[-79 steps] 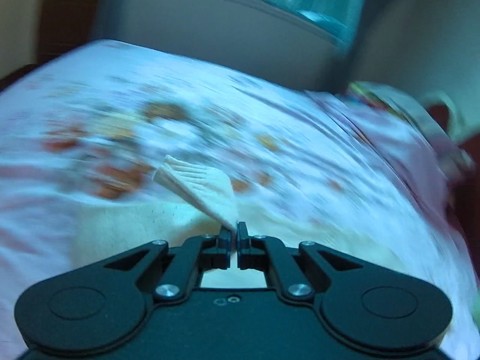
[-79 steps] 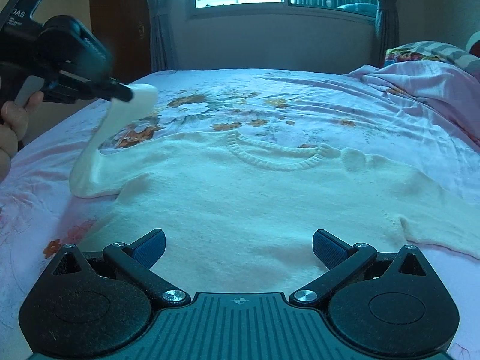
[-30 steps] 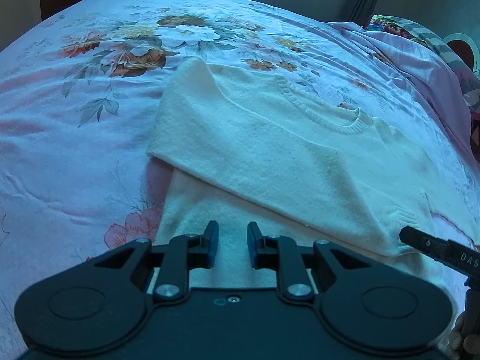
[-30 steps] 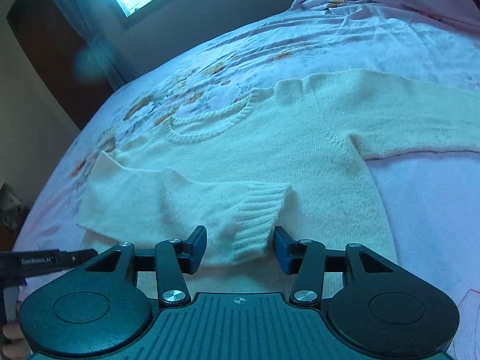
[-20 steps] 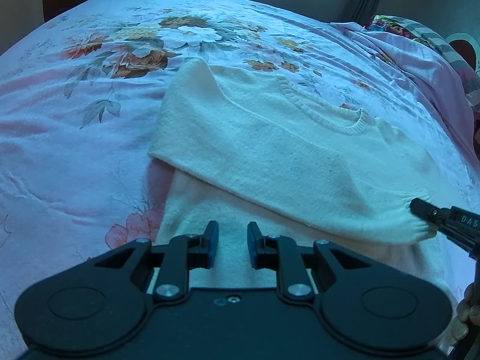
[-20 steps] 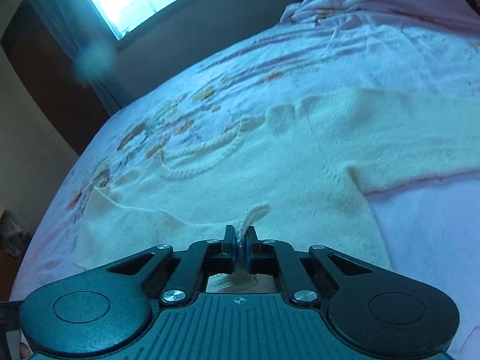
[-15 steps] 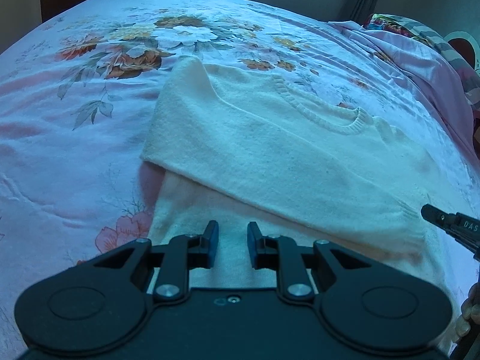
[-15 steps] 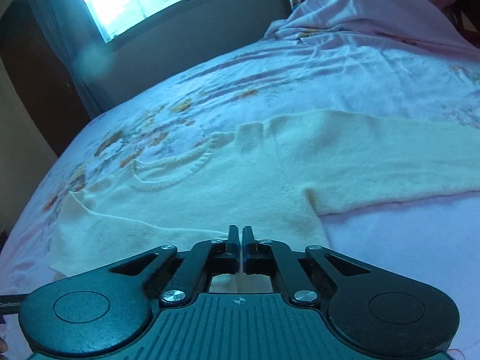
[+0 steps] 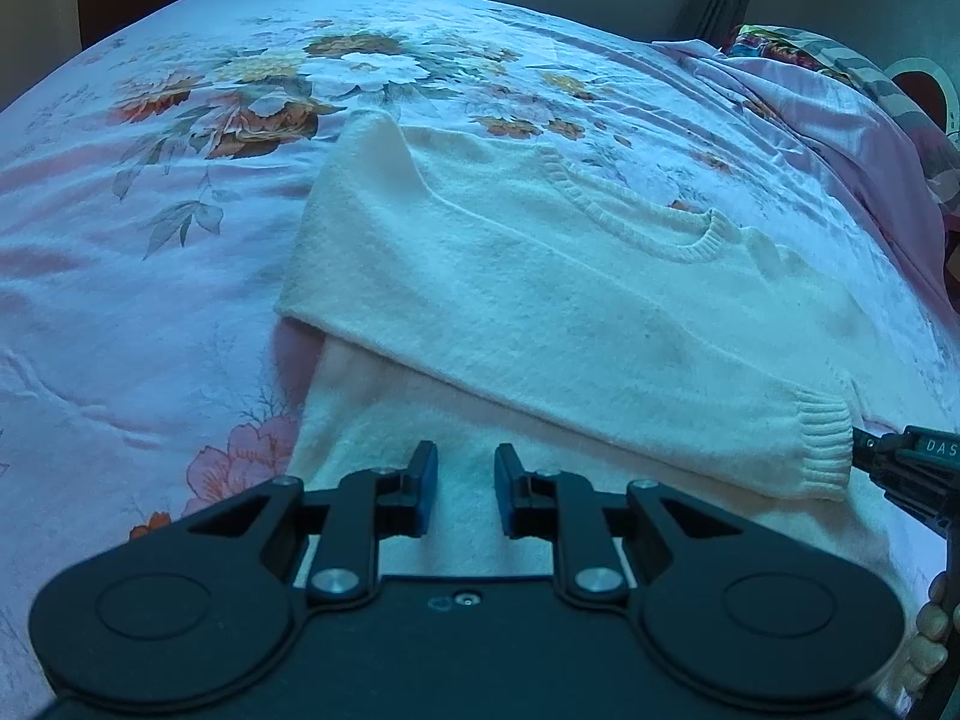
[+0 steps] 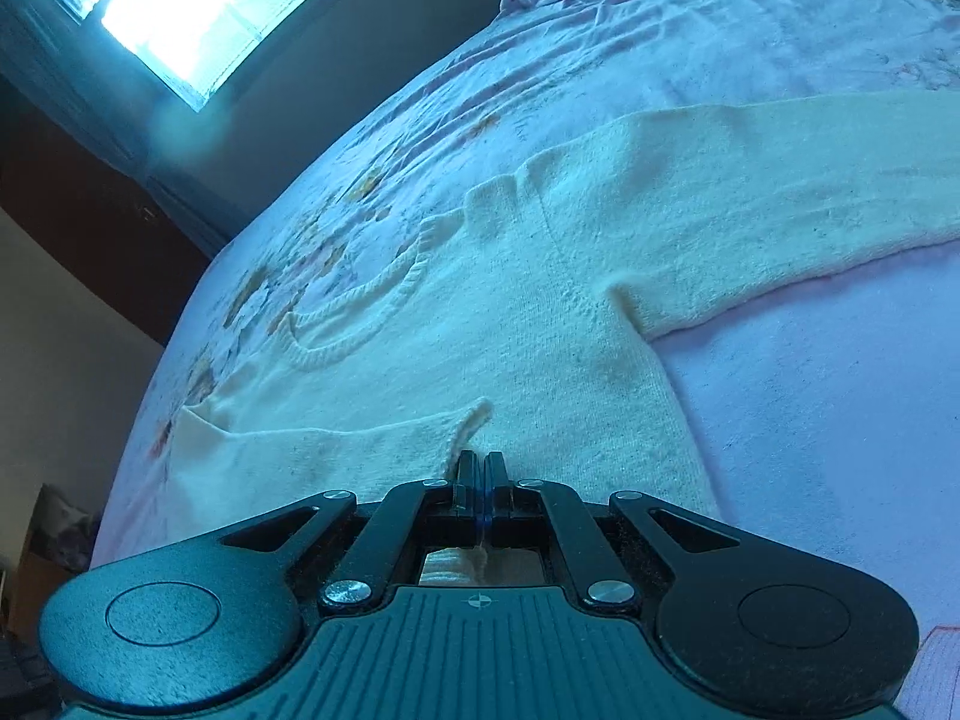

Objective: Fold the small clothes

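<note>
A cream knit sweater (image 9: 540,276) lies flat on the floral bed sheet (image 9: 150,192). Its left sleeve (image 9: 600,372) is folded across the body, ribbed cuff (image 9: 822,450) at the right. My left gripper (image 9: 459,489) is open and empty, hovering over the sweater's lower hem. My right gripper (image 10: 480,468) is shut on the cuff (image 10: 471,420) of that folded sleeve; its tip shows in the left wrist view (image 9: 900,462). The other sleeve (image 10: 780,192) lies stretched out to the right.
A rumpled pink blanket (image 9: 840,120) and a patterned pillow (image 9: 798,48) lie at the bed's far right. A window (image 10: 192,12) and a wall stand beyond the bed. Open sheet (image 10: 840,420) spreads to the right of the sweater.
The left gripper released the sleeve after laying it across the body and stayed still. The right gripper closed on the cuff, pulled it rightward, and tilted.
</note>
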`<state>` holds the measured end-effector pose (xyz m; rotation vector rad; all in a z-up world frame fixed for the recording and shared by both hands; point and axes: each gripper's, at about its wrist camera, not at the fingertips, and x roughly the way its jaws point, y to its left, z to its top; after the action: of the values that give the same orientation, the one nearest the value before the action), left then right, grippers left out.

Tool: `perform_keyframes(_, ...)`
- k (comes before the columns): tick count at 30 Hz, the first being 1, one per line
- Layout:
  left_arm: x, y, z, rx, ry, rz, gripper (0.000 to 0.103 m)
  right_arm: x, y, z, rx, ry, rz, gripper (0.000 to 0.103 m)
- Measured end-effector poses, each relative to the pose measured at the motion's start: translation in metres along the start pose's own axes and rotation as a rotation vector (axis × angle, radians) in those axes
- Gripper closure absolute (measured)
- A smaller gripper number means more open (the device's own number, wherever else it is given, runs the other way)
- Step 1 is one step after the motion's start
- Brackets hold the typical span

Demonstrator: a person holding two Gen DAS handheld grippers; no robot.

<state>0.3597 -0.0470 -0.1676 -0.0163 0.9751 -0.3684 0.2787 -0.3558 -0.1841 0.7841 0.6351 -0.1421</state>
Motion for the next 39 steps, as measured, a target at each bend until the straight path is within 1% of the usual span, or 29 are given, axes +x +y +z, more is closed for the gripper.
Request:
perform_keyframes(2, 0.000, 0.001, 0.000, 0.003, -0.004, 0.004, 0.086, -0.004, -0.006, 0.001, 0.022, -0.007, -0.020, 0.094)
perform_keyframes(4, 0.001, 0.003, -0.001, -0.004, -0.005, 0.003, 0.086, -0.008, -0.012, 0.001, 0.062, -0.031, -0.012, 0.064)
perform_keyframes(5, 0.001, 0.003, -0.001, -0.008, -0.005, 0.002, 0.086, -0.010, -0.013, 0.001, 0.067, -0.036, 0.010, 0.060)
perform_keyframes(6, 0.002, 0.003, 0.000, -0.008, -0.005, 0.002, 0.086, -0.010, -0.011, 0.001, 0.055, -0.028, 0.020, 0.060)
perform_keyframes(9, 0.003, 0.003, 0.000, -0.012, -0.007, 0.004, 0.086, -0.004, -0.003, 0.000, 0.014, -0.015, 0.012, 0.060)
perform_keyframes(11, 0.002, 0.003, 0.000, -0.017, -0.006, 0.000, 0.086, -0.002, -0.001, 0.000, 0.032, -0.020, 0.025, 0.060)
perform_keyframes(13, 0.001, 0.004, -0.001, -0.014, -0.007, 0.000, 0.086, -0.009, -0.004, 0.001, 0.048, -0.057, 0.030, 0.060)
perform_keyframes(14, 0.001, 0.005, -0.001, -0.011, -0.007, 0.001, 0.086, -0.011, -0.007, 0.001, 0.061, -0.057, 0.044, 0.060)
perform_keyframes(16, 0.003, 0.005, -0.001, -0.006, -0.005, 0.005, 0.086, -0.004, -0.009, 0.000, 0.071, -0.004, 0.070, 0.060)
perform_keyframes(18, 0.003, 0.005, -0.001, -0.015, -0.006, 0.005, 0.086, 0.002, -0.007, -0.002, 0.049, 0.006, 0.057, 0.060)
perform_keyframes(21, 0.000, 0.005, -0.001, -0.021, -0.006, 0.002, 0.086, 0.000, -0.004, -0.001, 0.059, -0.010, 0.072, 0.060)
perform_keyframes(23, 0.000, 0.005, -0.002, -0.006, -0.005, 0.007, 0.086, -0.007, -0.005, 0.000, 0.046, -0.049, 0.030, 0.060)
perform_keyframes(24, 0.001, 0.006, -0.001, 0.000, -0.008, 0.012, 0.086, -0.012, -0.008, 0.001, 0.064, -0.072, 0.030, 0.060)
perform_keyframes(25, 0.002, 0.006, -0.001, -0.003, -0.009, 0.014, 0.086, -0.014, -0.010, 0.002, 0.073, -0.074, 0.047, 0.060)
perform_keyframes(28, 0.003, 0.007, 0.000, -0.023, -0.010, 0.012, 0.086, -0.004, -0.007, 0.002, 0.042, -0.018, 0.048, 0.060)
perform_keyframes(30, 0.002, 0.007, 0.000, -0.027, -0.010, 0.009, 0.086, -0.001, -0.005, 0.000, 0.043, -0.007, 0.066, 0.060)
perform_keyframes(33, 0.003, 0.006, -0.001, -0.015, -0.011, 0.012, 0.086, 0.005, 0.005, -0.003, -0.008, 0.007, 0.061, 0.061)
perform_keyframes(34, 0.003, 0.006, -0.001, -0.013, -0.011, 0.014, 0.086, 0.008, 0.008, -0.004, -0.026, -0.001, 0.049, 0.086)
perform_keyframes(35, 0.003, 0.006, -0.001, -0.017, -0.011, 0.014, 0.086, 0.011, 0.010, -0.004, -0.039, 0.001, 0.039, 0.101)
perform_keyframes(37, 0.003, 0.006, -0.001, -0.026, -0.013, 0.014, 0.086, 0.018, 0.013, -0.003, -0.047, 0.001, 0.029, 0.100)
perform_keyframes(39, 0.004, 0.005, 0.000, -0.024, -0.014, 0.015, 0.086, 0.018, 0.020, -0.003, -0.078, -0.025, 0.017, 0.100)
